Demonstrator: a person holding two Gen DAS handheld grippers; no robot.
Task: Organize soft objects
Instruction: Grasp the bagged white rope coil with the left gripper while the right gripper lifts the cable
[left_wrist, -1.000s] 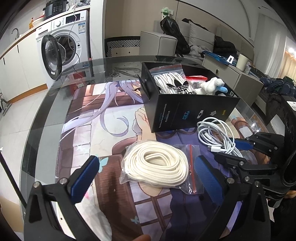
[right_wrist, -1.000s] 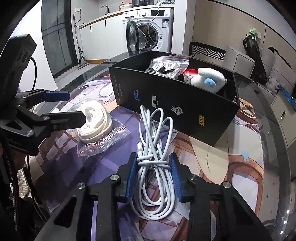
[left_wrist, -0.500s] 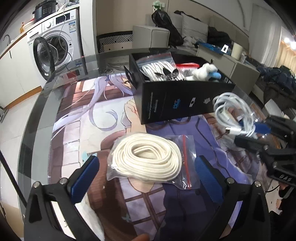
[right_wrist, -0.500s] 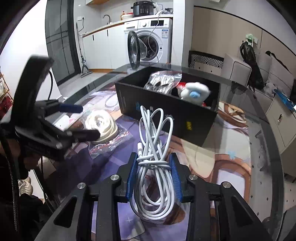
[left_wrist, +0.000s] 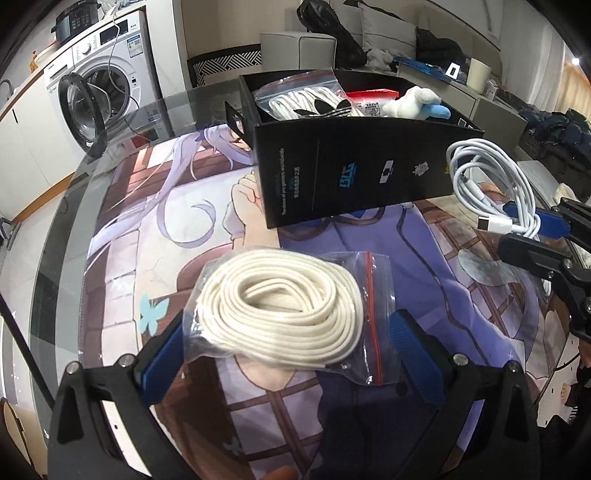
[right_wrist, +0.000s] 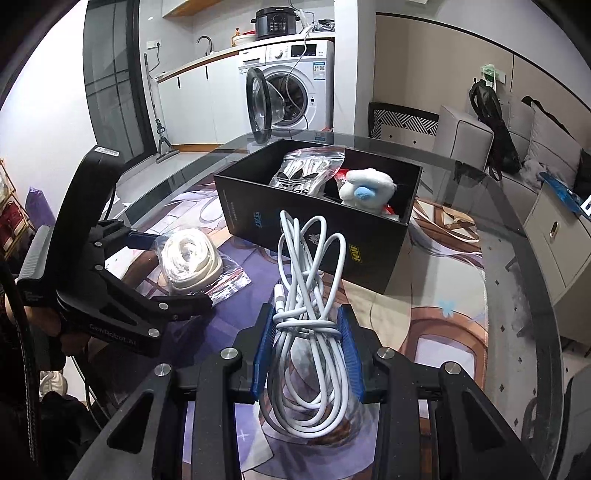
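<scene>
This is a lived-in home, an open room joining laundry corner and lounge. A white front-loading washing machine (right_wrist: 295, 92) stands with its round door open under a pale countertop (right_wrist: 207, 64) with a curved tap, and a black electric pressure cooker (right_wrist: 275, 23) sits on top. Along the wall runs a grey cushioned sofa (right_wrist: 517, 147). A round glass dining table (right_wrist: 517, 295) covers a printed cartoon mat (left_wrist: 155, 206).

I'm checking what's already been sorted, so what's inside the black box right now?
Inside the black box lie a clear bag of white laces with a black trefoil logo, a white plush toy with a blue part, and something red beneath them. The box floor and anything underneath are covered.
</scene>
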